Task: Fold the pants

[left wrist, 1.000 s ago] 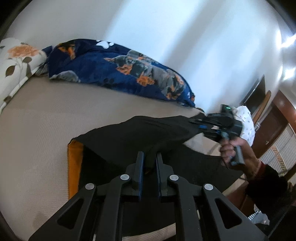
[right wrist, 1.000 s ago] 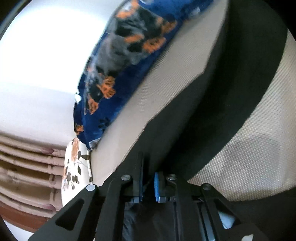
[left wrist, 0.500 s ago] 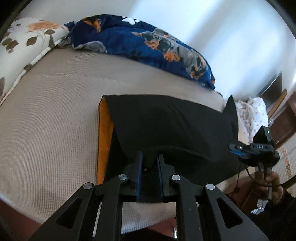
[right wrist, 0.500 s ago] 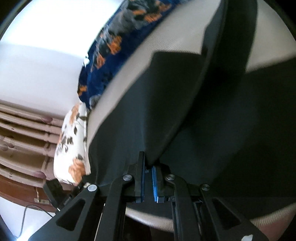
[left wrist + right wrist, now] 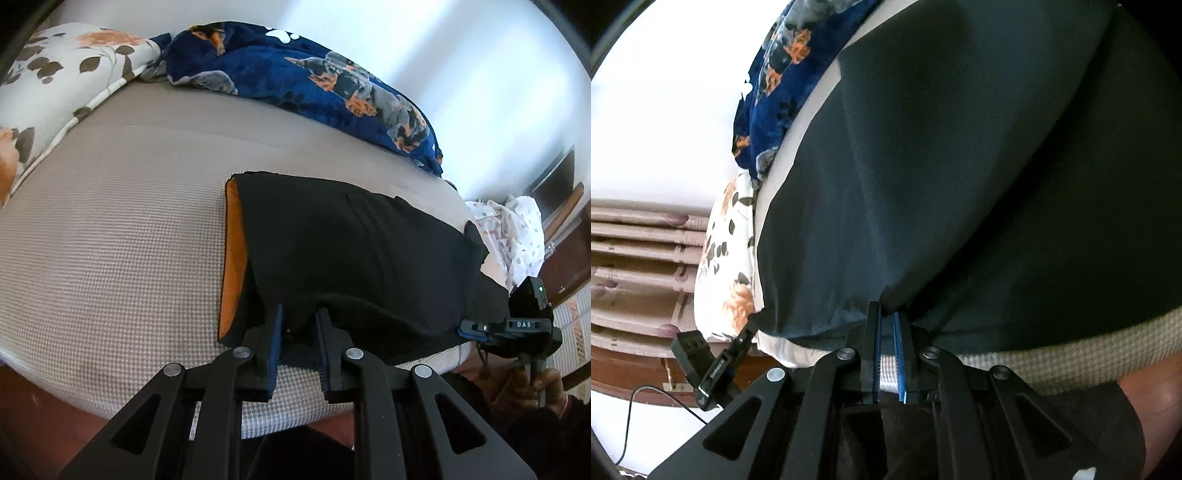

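The black pants (image 5: pixel 351 258) lie folded on the beige bed (image 5: pixel 129 221), with an orange lining (image 5: pixel 232 258) showing along their left edge. My left gripper (image 5: pixel 299 317) is at the near edge of the pants, its jaws parted with the fabric edge between them. My right gripper (image 5: pixel 888 314) is at the near edge of the pants (image 5: pixel 960 184) too, its jaws narrowly parted around a pinch of cloth. The right gripper also shows in the left wrist view (image 5: pixel 469 328), at the pants' right end.
A blue dog-print blanket (image 5: pixel 314 85) lies along the far side of the bed by the wall. A floral pillow (image 5: pixel 55 74) is at the far left. A white patterned cloth (image 5: pixel 517 229) lies past the bed's right end. The bed's near edge (image 5: pixel 295 413) is just below the grippers.
Both grippers carried the lifted half of the pants toward the near edge and laid it flat over the other half. The left jaws have parted; the right jaws have loosened.
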A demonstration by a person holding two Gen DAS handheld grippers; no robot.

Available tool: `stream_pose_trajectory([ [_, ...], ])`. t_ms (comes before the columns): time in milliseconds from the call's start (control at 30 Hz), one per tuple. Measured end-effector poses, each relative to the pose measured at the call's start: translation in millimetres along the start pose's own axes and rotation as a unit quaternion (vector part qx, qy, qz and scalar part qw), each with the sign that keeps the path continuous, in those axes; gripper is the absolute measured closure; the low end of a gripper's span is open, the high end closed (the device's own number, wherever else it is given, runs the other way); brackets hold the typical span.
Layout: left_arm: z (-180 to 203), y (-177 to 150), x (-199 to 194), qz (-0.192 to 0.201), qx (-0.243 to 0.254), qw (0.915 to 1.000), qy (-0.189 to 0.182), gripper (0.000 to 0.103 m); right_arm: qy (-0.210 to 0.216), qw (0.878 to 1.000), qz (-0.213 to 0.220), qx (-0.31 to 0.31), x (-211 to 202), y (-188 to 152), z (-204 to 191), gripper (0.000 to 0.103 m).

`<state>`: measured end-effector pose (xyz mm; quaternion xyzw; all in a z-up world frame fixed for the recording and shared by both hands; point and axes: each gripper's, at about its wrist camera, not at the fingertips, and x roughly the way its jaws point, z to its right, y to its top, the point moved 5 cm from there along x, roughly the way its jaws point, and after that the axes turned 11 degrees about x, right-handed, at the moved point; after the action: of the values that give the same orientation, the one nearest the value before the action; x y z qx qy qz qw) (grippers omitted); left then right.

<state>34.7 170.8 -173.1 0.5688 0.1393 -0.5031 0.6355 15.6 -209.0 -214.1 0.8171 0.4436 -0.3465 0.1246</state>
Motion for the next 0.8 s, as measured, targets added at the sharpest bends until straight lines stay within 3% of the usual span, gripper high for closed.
stream_pose_trajectory([
  [200, -11, -8, -4, -0.018, -0.023, 0.9995, 0.013, 0.082, 0.003, 1.000, -0.025, -0.014, 12, -13, -7, 0.098],
  [367, -35, -3, -50, 0.034, -0.061, 0.9948, 0.074, 0.081, 0.036, 0.999, -0.015, -0.022, -5, -5, -13, 0.095],
  [433, -32, 8, -65, 0.059, -0.055, 0.9931, 0.085, 0.081, 0.033, 0.999, 0.016, -0.032, -25, 6, -9, 0.095],
  [533, -9, 26, -61, 0.057, -0.018, 0.9965, 0.057, 0.081, 0.023, 0.997, 0.075, -0.026, -63, 34, 9, 0.094],
  [667, 46, 37, -13, 0.015, 0.060, 0.9980, 0.017, 0.080, 0.020, 0.985, 0.171, 0.026, -125, 83, 52, 0.092],
  [800, 86, 26, 44, -0.046, 0.106, 0.9933, -0.004, 0.080, 0.022, 0.972, 0.222, 0.068, -169, 130, 91, 0.083],
])
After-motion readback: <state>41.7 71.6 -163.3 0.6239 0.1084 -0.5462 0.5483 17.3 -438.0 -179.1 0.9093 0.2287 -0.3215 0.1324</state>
